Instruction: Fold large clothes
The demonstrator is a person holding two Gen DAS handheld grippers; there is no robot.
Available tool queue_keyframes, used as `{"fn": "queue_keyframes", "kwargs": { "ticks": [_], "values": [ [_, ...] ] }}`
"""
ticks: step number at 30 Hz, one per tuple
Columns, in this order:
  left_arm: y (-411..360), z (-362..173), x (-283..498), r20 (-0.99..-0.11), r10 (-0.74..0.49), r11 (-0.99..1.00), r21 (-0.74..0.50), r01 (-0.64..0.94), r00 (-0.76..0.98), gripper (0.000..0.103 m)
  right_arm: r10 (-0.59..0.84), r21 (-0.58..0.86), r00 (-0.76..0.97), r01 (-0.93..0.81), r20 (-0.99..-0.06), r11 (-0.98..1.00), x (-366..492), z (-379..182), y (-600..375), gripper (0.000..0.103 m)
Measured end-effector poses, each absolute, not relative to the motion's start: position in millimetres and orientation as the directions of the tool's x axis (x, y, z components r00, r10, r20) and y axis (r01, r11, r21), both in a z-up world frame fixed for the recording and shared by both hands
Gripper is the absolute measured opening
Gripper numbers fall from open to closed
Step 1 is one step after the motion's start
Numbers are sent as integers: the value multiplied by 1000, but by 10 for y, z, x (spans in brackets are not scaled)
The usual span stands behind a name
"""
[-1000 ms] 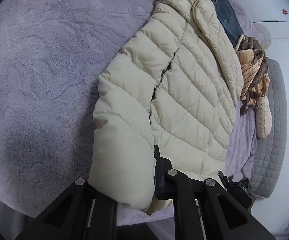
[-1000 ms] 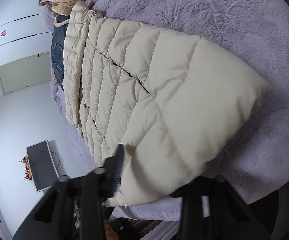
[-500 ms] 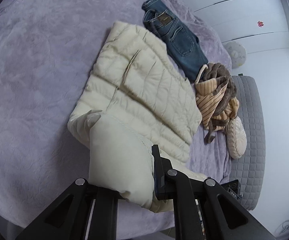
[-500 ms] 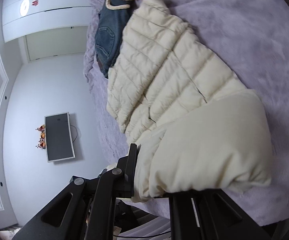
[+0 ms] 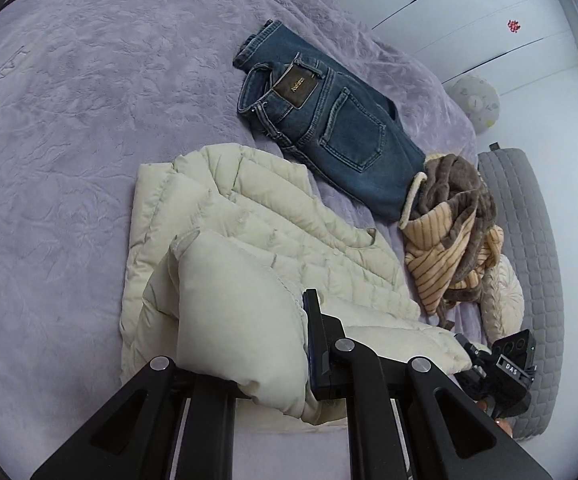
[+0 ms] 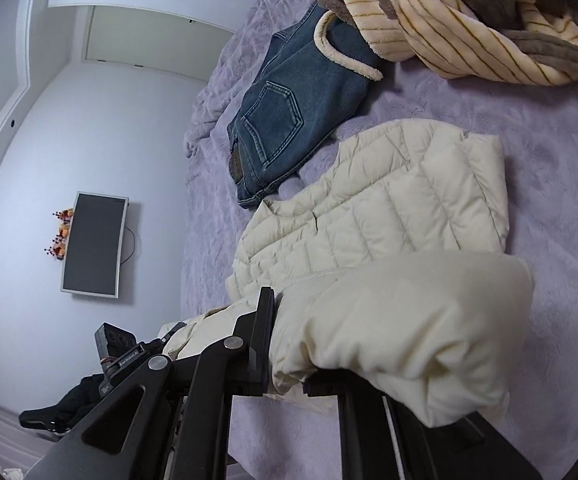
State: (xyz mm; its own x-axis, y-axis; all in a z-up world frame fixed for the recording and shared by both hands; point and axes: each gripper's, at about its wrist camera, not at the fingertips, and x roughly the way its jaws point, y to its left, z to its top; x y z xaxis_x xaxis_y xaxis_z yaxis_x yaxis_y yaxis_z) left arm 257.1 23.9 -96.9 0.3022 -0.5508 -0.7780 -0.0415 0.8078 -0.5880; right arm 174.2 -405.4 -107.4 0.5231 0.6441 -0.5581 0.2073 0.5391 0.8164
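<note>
A cream quilted puffer jacket lies on the lilac bed cover. My left gripper is shut on one corner of the jacket's near hem and holds it raised above the rest of the jacket. My right gripper is shut on the other hem corner, also lifted. The jacket's far part lies flat on the bed. The puffy fabric hides one finger of each gripper.
Folded blue jeans lie beyond the jacket. A brown and striped cream garment is bunched beside them. A grey quilted cushion and a round cream pillow sit at the bed's edge. A monitor hangs on the wall.
Both grippers have lifted the jacket's near hem and carried it up and forward over the jacket. More of the bed, the jeans and the room now show.
</note>
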Motion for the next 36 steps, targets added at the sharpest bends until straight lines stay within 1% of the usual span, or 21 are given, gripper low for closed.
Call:
{"fn": "queue_keyframes", "kwargs": {
  "ticks": [8, 9, 13, 14, 15, 16, 17, 18, 22, 24, 25, 26, 27, 28, 29, 30, 31, 32, 33, 34, 36],
  "values": [
    [69, -1423, 2988, -860, -444, 884, -466, -33, 252, 15, 609, 772, 487, 276, -626, 572, 2312, -1516, -4022, 12],
    [50, -1452, 3022, -869, -429, 892, -450, -34, 249, 17, 606, 767, 483, 279, -632, 577, 2370, -1550, -4017, 12],
    [21, -1454, 3111, -886, -394, 912, -410, -14, 246, 18, 596, 754, 478, 275, -646, 597, 2510, -1564, -3995, 12],
    [24, -1431, 3121, -889, -384, 917, -399, -9, 250, 29, 593, 750, 477, 271, -649, 603, 2540, -1555, -3988, 12],
    [33, -1395, 3123, -892, -369, 924, -383, -3, 263, 52, 591, 746, 474, 268, -653, 610, 2568, -1545, -3981, 12],
    [62, -1338, 3111, -891, -351, 930, -367, 0, 288, 66, 587, 741, 472, 266, -658, 617, 2596, -1538, -3972, 13],
    [89, -1274, 3092, -890, -322, 940, -341, -1, 324, 88, 581, 734, 470, 265, -664, 625, 2621, -1526, -3963, 14],
    [119, -1202, 3074, -887, -288, 951, -310, -4, 362, 93, 576, 728, 468, 266, -670, 631, 2641, -1518, -3959, 14],
    [246, -1031, 3078, -882, -234, 965, -262, -12, 409, 93, 554, 699, 452, 273, -699, 661, 2694, -1480, -3944, 17],
    [293, -951, 3060, -875, -210, 971, -240, -14, 437, 93, 547, 691, 449, 268, -706, 672, 2688, -1415, -3941, 35],
    [312, -915, 3040, -870, -201, 973, -232, -15, 450, 93, 546, 690, 454, 256, -704, 677, 2678, -1363, -3936, 55],
    [324, -887, 3013, -866, -203, 973, -233, -9, 458, 90, 541, 687, 463, 241, -702, 686, 2658, -1295, -3928, 66],
    [329, -866, 2985, -860, -220, 970, -244, 7, 460, 77, 526, 676, 477, 224, -704, 702, 2626, -1214, -3924, 66],
    [324, -859, 2960, -859, -240, 966, -257, 25, 453, 72, 509, 661, 490, 204, -707, 722, 2587, -1131, -3925, 66],
    [301, -859, 2935, -858, -255, 964, -264, 43, 447, 64, 489, 642, 501, 191, -714, 742, 2539, -1057, -3931, 65],
    [270, -870, 2920, -855, -272, 961, -269, 69, 441, 52, 462, 617, 512, 183, -725, 766, 2485, -1000, -3946, 65],
    [212, -893, 2916, -857, -286, 958, -267, 104, 428, 46, 430, 586, 519, 179, -739, 790, 2433, -960, -3961, 54],
    [132, -934, 2924, -865, -286, 958, -251, 137, 413, 42, 398, 549, 517, 174, -758, 818, 2397, -946, -3971, 32],
    [50, -978, 2942, -872, -277, 959, -229, 164, 404, 41, 367, 507, 504, 171, -782, 845, 2383, -961, -3976, 24],
    [-40, -1023, 2963, -876, -269, 960, -209, 188, 399, 41, 338, 468, 488, 170, -805, 867, 2385, -998, -3985, 20],
    [-201, -1124, 3051, -882, -259, 958, -182, 222, 393, 41, 321, 442, 462, 180, -827, 879, 2415, -1123, -4031, 19]
  ]
}}
